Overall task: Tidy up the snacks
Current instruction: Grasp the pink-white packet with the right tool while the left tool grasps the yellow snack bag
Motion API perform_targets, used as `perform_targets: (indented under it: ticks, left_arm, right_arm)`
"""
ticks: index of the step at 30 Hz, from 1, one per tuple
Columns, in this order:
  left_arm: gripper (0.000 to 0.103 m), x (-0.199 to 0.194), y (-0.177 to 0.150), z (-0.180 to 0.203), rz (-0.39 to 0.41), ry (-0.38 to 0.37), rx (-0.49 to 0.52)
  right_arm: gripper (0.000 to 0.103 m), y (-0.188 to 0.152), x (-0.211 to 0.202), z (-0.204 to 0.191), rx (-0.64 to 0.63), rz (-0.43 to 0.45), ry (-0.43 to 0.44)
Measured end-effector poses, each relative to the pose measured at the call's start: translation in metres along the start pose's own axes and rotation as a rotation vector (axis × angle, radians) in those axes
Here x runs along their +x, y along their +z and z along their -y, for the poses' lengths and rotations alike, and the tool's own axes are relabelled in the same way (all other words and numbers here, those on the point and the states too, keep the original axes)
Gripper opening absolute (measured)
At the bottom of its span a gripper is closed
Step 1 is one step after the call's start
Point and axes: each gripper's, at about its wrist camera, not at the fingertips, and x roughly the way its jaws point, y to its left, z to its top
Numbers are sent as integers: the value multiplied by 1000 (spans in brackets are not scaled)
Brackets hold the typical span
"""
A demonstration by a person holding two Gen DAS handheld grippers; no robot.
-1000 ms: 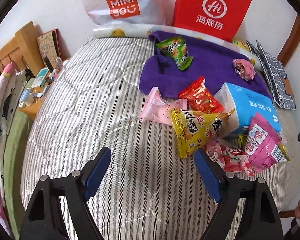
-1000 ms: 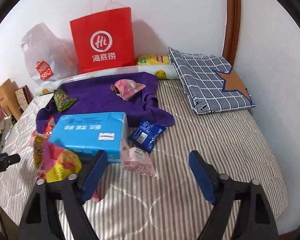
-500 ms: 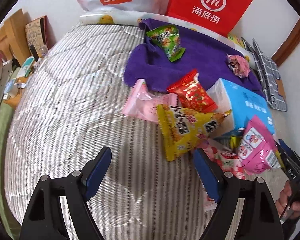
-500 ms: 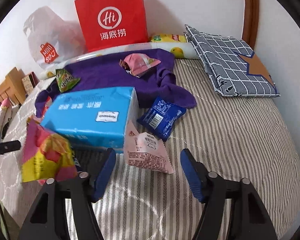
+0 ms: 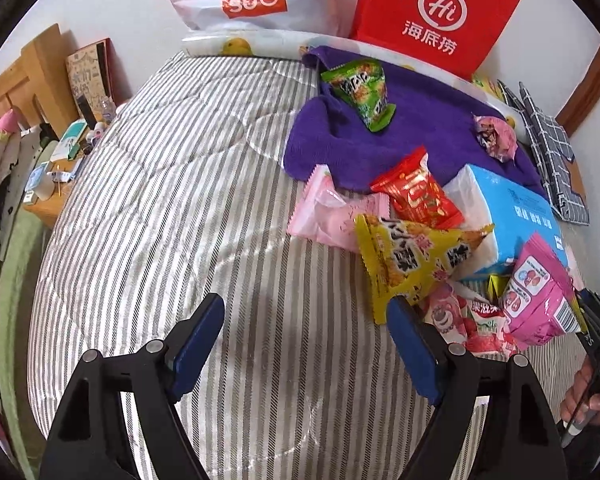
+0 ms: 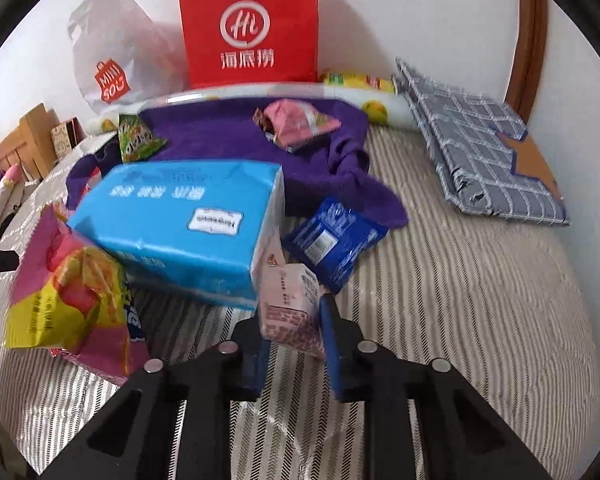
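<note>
My right gripper (image 6: 294,320) is shut on the lower end of a pale pink snack packet (image 6: 288,300), which stands against the blue tissue pack (image 6: 188,216). A dark blue packet (image 6: 332,240) lies just beyond it. My left gripper (image 5: 305,306) hangs open over the bare striped bedcover, its right finger beside a yellow packet (image 5: 412,256). Pink (image 5: 332,216), red (image 5: 416,192) and strawberry-print (image 5: 472,320) packets lie around the yellow one. A green packet (image 5: 360,92) rests on the purple cloth (image 5: 420,128).
A red paper bag (image 6: 248,24) and a white plastic bag (image 6: 108,64) stand against the wall at the head of the bed. A folded checked cloth (image 6: 480,148) lies at the right. A pink-and-yellow bag (image 6: 72,292) leans at the left. A wooden bedside table (image 5: 48,200) holds clutter.
My right gripper came down closer to the pale pink packet and its jaws closed on it. The left gripper stayed open and hardly moved.
</note>
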Motion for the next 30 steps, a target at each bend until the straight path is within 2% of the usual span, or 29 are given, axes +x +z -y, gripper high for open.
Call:
perform_targets:
  ticks: [5,10,13,18,24,29,30]
  left_arm:
    - [83,3,6,7,-3,-26,8]
    - [83,1,11,21,24,-118,13]
    - [83,0,14,35,41,-144,52]
    - [83,11,18,56,19,-129,116]
    - [83,28,22,67,-1,-128,124]
    - [83,44,25,75,-20,-82,126]
    - [80,46,25,75,-26,-79,125]
  right_arm:
    - [19,-1,-17,5,42,19,6]
    - [19,-5,-30,9,76,27,9]
    - [19,-7,-33,10,84,18,-7]
    - [19,-9,-43,13,109,26,-3]
    - [19,-12,-47,14,119,21,-8]
    - [19,-13,-49,12,118,24,1]
    - [19,-13,-49,11,118,25,-1]
